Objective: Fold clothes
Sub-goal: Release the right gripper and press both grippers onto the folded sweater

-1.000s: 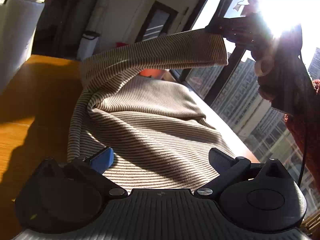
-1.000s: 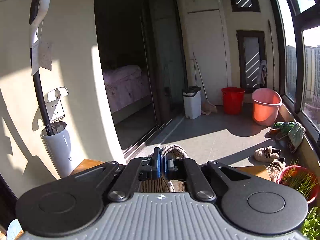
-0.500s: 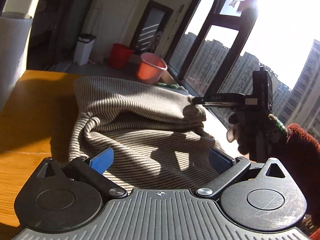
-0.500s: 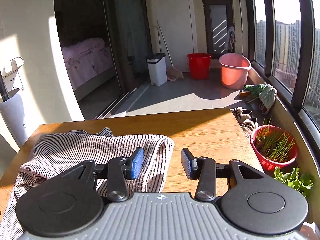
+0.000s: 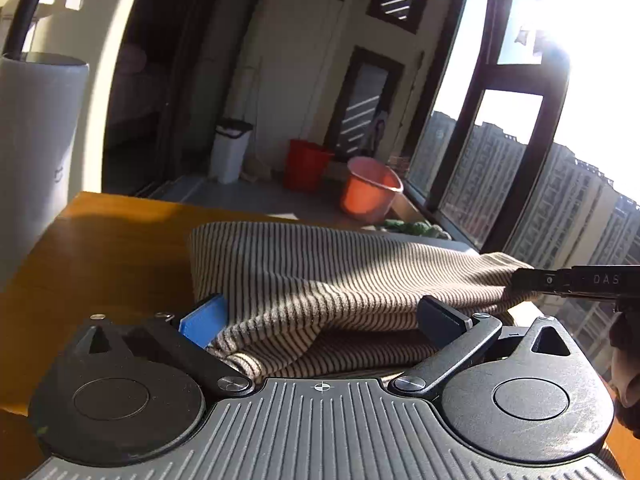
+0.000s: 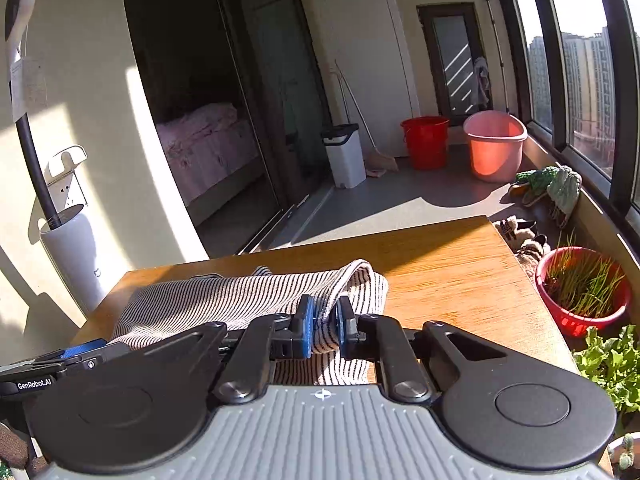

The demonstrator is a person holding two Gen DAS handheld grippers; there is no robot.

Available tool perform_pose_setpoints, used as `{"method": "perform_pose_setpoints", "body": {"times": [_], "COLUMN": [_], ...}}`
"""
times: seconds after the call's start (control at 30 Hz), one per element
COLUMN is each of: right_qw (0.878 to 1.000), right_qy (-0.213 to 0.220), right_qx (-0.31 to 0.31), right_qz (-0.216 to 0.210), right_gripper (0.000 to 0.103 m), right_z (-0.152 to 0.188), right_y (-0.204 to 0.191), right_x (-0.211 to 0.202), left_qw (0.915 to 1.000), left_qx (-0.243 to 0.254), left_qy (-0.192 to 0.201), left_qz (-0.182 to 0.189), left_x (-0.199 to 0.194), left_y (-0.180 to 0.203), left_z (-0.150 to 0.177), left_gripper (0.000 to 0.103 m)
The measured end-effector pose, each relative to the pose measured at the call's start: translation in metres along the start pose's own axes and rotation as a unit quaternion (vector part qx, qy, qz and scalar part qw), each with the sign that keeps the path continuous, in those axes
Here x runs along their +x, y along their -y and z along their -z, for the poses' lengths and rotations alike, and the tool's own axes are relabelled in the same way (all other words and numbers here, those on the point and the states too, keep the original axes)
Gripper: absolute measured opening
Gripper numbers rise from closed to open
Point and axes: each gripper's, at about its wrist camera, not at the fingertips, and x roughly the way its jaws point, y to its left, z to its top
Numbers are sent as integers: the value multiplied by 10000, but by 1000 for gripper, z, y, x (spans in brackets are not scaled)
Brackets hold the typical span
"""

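Note:
A brown-and-white striped garment (image 5: 340, 272) lies folded over on the wooden table (image 5: 112, 248). My left gripper (image 5: 322, 316) is open, its blue pad and dark pad on either side of the garment's near fold, low over the table. My right gripper (image 6: 323, 318) is shut on a bunched edge of the striped garment (image 6: 224, 300) at its right end. In the left wrist view the right gripper (image 5: 520, 280) comes in from the right, its tip at the cloth's right corner. The left gripper (image 6: 76, 354) shows at the lower left of the right wrist view.
Bare table (image 6: 460, 276) extends to the right of the garment. A red pot of grass (image 6: 580, 292) and a leafy plant (image 6: 612, 364) stand beyond the table's right edge. A white holder with a pole (image 6: 76, 252) stands at the left. Buckets (image 6: 496, 144) sit on the floor behind.
The right gripper laid the raised sleeve down over the garment, opened, and has now shut on the garment's right edge. The left gripper moved forward, so the near fold lies between its open fingers.

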Motion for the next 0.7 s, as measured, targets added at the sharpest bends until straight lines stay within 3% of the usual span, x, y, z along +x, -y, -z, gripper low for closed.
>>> {"method": "perform_pose_setpoints", "body": {"times": [0.17, 0.3, 0.4, 0.53, 0.63, 0.7], "right_qw": [9998, 9995, 9984, 9942, 9940, 9955], "right_qy": [-112, 91, 423, 937, 750, 433], "right_qx": [88, -3, -262, -63, 227, 489], "right_qz": [131, 306, 267, -516, -759, -690], "right_gripper": [12, 29, 37, 72, 75, 77], "right_z": [10, 7, 1, 0, 8, 19], "right_y": [11, 5, -9, -21, -23, -16], "right_x": [8, -5, -22, -38, -19, 2], "left_qw": [9984, 9980, 9995, 9960, 9942, 9943], "left_qx": [-486, -569, -317, 670, 938, 991], "left_qy": [-282, -281, 31, 576, 233, -124], "left_qz": [-35, -67, -51, 128, 465, 366], "left_x": [7, 7, -3, -23, -14, 2], "left_y": [-19, -29, -21, 11, 26, 25], "left_z": [-4, -3, 0, 0, -1, 2], "left_gripper": [103, 103, 103, 103, 103, 103]}}
